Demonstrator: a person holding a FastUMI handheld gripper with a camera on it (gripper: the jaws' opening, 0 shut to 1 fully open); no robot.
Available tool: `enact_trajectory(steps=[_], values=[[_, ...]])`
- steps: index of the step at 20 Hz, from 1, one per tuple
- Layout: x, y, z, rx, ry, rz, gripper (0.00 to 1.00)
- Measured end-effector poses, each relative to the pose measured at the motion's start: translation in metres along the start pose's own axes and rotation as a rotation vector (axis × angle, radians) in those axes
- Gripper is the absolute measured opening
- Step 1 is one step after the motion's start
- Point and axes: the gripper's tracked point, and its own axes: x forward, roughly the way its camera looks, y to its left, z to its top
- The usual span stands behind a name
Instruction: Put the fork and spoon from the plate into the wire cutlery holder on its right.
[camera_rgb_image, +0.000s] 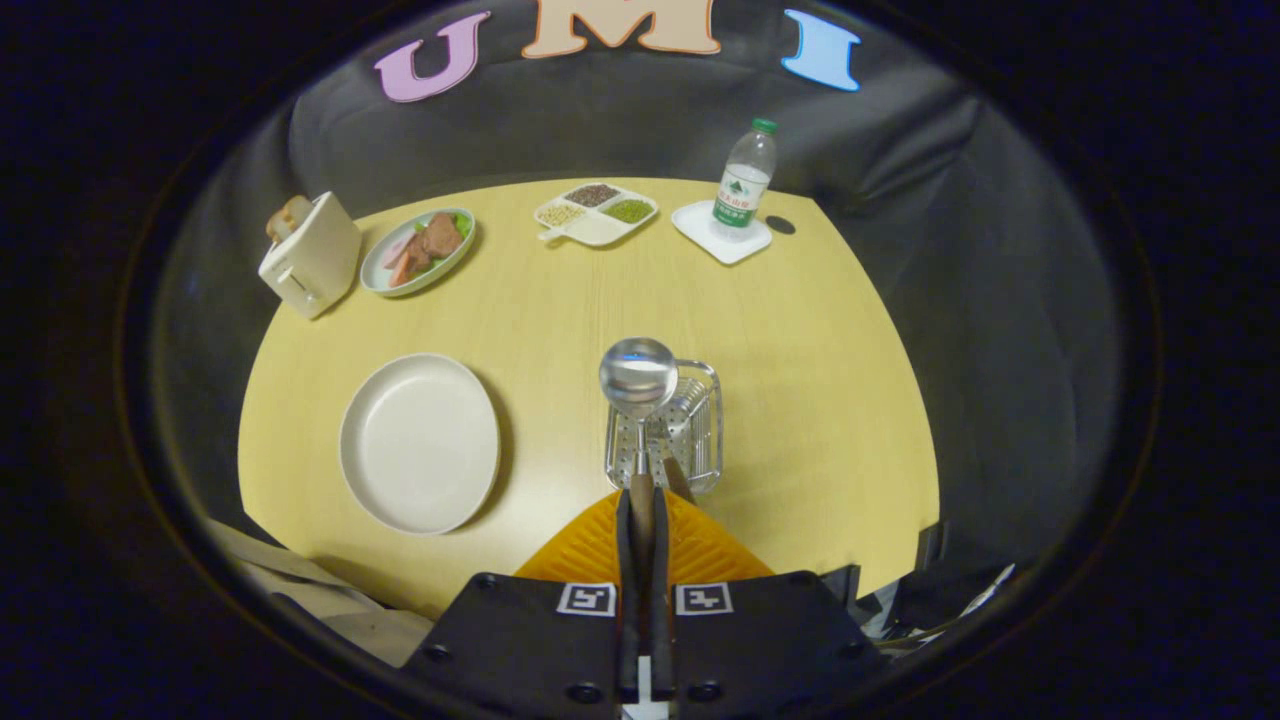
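While its handle is hidden between them, the gripper (641, 497) fingers clamp the spoon (638, 377) above the wire cutlery holder (690, 425).

The single fisheye camera rides on the gripper (641, 500) and looks forward and steeply down along its jaws — these stand pressed together on the spoon (639, 378) handle in the near foreground. It hangs above the near edge of the desk (820, 330), taking in the whole top as far as the booth's wall — the wire cutlery holder (680, 425) lies just ahead.
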Motion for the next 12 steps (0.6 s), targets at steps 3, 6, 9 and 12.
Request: enact_trajectory(steps=[3, 6, 9, 12], values=[[0.003, -0.004, -0.004, 0.007, 0.029, -0.006, 0.08], [0.004, -0.002, -0.005, 0.013, 0.043, 0.005, 0.11], [0.005, -0.002, 0.003, 0.036, 0.027, 0.013, 0.16], [0.000, -0.003, 0.006, 0.046, 0.016, 0.009, 0.20]])
